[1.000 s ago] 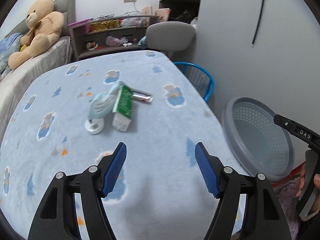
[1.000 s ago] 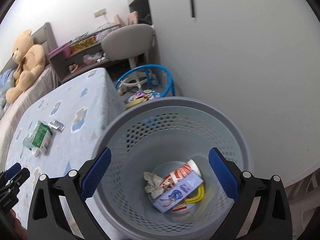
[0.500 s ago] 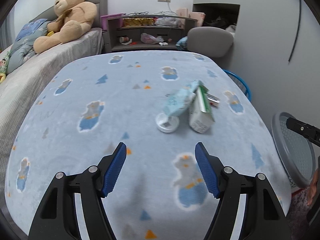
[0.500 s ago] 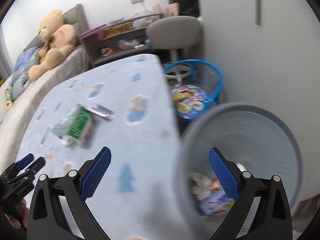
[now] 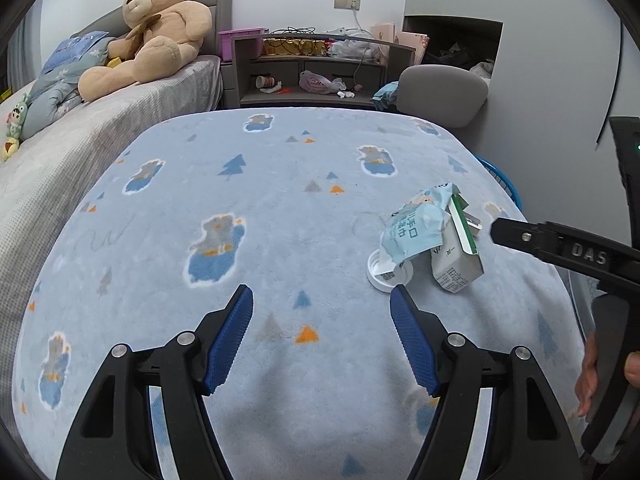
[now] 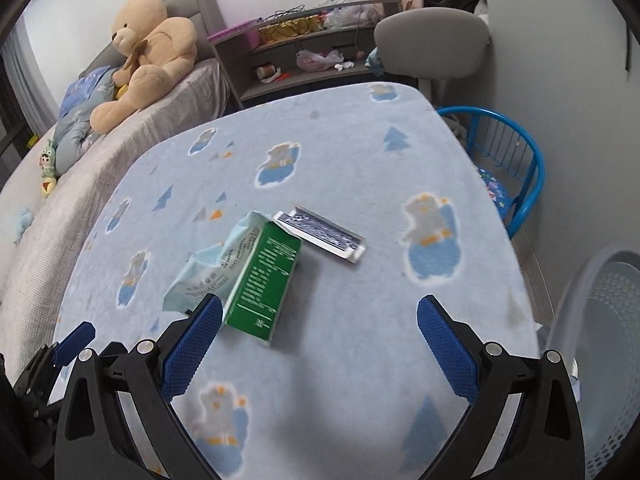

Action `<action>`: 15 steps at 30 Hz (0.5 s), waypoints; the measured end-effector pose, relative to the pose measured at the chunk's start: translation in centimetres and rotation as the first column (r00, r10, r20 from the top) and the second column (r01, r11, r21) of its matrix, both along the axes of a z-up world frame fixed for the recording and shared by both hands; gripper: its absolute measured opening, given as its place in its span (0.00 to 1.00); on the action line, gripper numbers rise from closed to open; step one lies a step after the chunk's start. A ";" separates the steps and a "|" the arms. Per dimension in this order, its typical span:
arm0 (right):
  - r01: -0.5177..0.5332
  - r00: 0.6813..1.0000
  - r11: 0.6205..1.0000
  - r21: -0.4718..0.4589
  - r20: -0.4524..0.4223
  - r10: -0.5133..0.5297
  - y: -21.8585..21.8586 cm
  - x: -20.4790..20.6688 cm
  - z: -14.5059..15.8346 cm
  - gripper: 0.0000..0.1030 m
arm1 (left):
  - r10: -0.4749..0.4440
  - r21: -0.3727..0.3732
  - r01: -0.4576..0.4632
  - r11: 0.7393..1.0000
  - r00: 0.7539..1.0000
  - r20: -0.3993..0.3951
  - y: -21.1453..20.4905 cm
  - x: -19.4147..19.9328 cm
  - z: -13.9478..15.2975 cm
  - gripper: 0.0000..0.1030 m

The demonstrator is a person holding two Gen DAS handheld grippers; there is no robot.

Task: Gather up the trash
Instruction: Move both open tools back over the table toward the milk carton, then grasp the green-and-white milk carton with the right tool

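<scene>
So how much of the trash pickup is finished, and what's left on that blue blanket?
Nothing is in hand: the left gripper and right gripper are both open and empty above the blanket. Left to collect are the green carton, the light blue wipes packet, the white lid and the foil wrapper. The grey basket waits beside the table; its contents aren't visible now.

A bedroom: bed (image 5: 120, 120), teddy bear (image 5: 156, 28), cluttered shelves (image 5: 320, 68).

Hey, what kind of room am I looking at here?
Most likely a child's bedroom. A bed with a big teddy bear on it runs along one side, a cluttered shelf unit stands at the back wall, and a small blue kids' chair sits beside the blanket-covered table.
</scene>
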State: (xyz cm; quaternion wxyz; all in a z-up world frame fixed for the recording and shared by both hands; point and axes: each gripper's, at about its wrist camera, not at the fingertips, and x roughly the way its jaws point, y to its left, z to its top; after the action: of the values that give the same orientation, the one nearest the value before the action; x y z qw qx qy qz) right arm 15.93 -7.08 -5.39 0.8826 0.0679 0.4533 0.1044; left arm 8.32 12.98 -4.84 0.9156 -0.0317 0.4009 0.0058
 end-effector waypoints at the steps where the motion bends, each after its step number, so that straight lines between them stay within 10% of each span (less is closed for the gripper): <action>1: -0.004 1.000 1.000 -0.010 -0.006 0.004 0.5 0.4 -0.3 0.93 | 0.003 -0.007 -0.003 1.000 1.000 -0.002 0.2 0.1 -0.1 0.66; 15: -0.024 0.997 0.998 -0.061 -0.072 0.019 3.3 3.1 -3.0 0.77 | 0.019 -0.032 -0.019 0.999 1.000 -0.015 1.3 0.5 -0.6 0.66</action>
State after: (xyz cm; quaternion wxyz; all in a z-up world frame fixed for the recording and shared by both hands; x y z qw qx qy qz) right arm 19.02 -3.82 -8.35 0.8665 0.0393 0.4880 0.0974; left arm 8.80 14.29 -5.42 0.9119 -0.0500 0.4072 0.0084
